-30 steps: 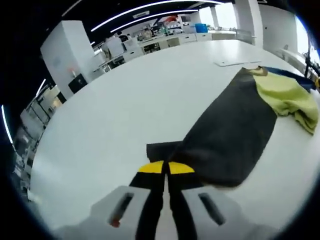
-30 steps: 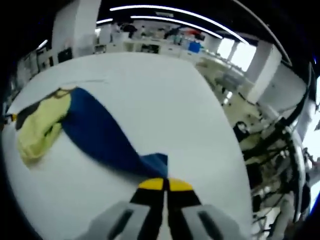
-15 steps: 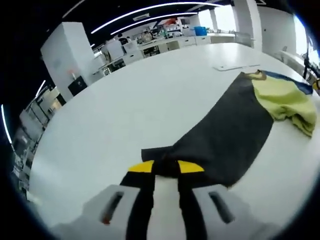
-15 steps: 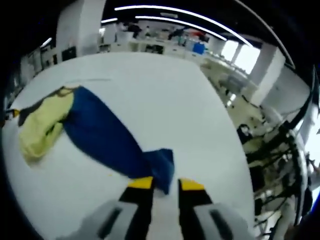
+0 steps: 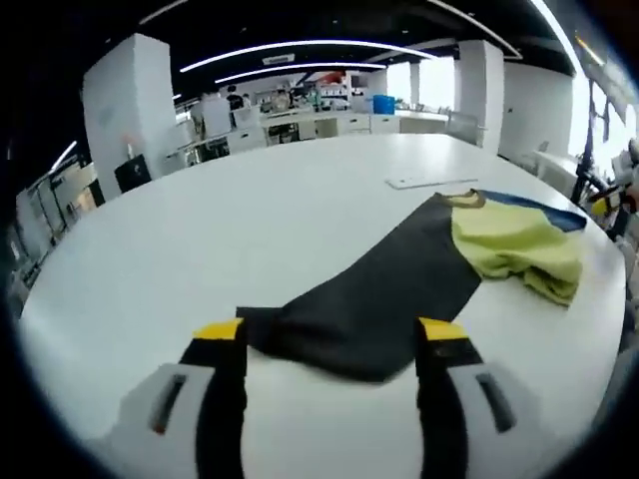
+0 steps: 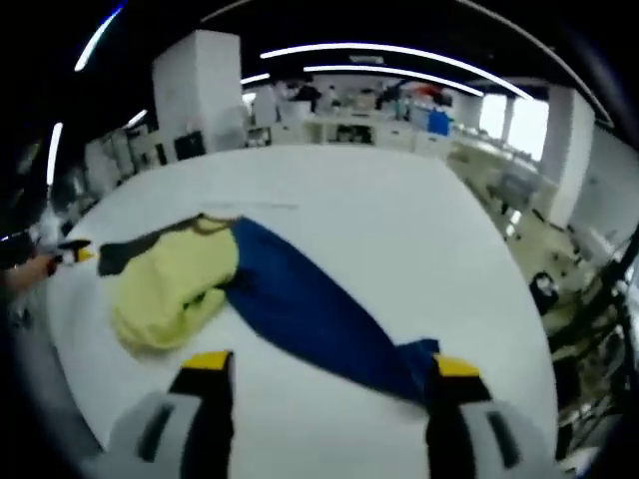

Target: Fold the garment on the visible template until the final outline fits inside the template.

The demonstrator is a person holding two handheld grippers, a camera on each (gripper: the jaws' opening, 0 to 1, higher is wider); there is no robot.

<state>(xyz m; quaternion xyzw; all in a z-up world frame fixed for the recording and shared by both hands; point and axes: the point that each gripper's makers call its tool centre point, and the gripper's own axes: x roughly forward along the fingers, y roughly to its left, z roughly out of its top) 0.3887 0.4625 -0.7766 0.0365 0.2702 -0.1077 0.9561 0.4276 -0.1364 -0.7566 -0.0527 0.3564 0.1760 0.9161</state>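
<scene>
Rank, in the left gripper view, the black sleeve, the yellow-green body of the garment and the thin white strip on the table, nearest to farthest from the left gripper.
1. Black sleeve: its end lies between the open jaws of the left gripper.
2. Yellow-green body: farther, to the right.
3. Thin white strip: farthest, beyond the garment's collar.

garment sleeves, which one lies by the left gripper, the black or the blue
The black sleeve: its cuff end lies between the open left gripper fingers. The blue sleeve stretches out from the yellow-green body toward the right gripper instead.
</scene>
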